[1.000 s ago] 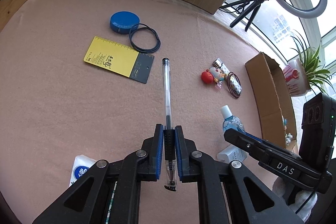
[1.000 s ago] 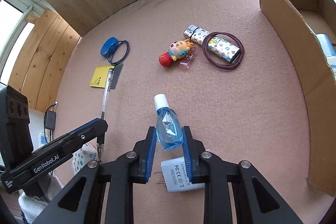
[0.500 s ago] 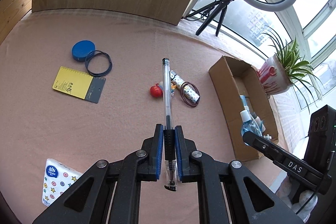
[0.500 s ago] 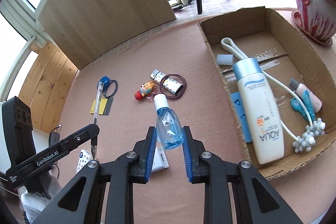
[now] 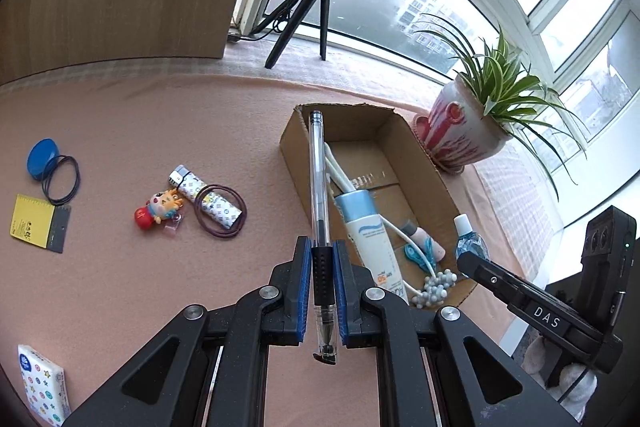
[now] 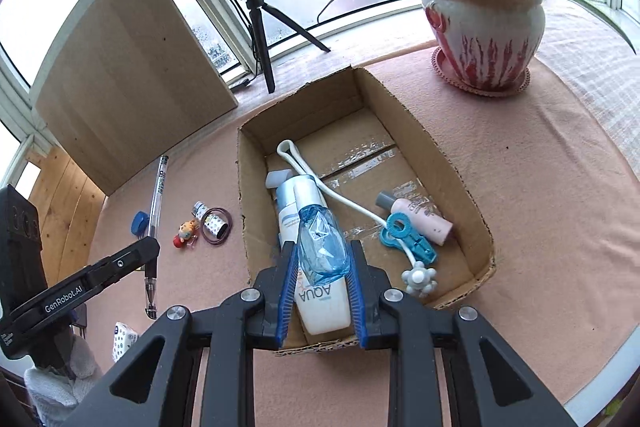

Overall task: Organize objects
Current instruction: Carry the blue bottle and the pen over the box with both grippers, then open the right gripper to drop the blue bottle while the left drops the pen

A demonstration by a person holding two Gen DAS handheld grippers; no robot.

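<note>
My left gripper is shut on a clear pen, held in the air with its far end over the left wall of the cardboard box. My right gripper is shut on a small blue bottle with a white cap, held above the near end of the box. The bottle also shows in the left wrist view, the pen in the right wrist view. In the box lie a white sunscreen bottle, a pink bottle, a blue clip and a white cord.
On the pink cloth left of the box lie a doll keychain, a patterned lighter with a hair tie, a blue round tin, a yellow card and a tissue pack. A potted plant and ring light tripod stand behind.
Both grippers have risen and swung right toward the box, carrying the pen and the blue bottle. The bottle now hangs over the box's near end.
</note>
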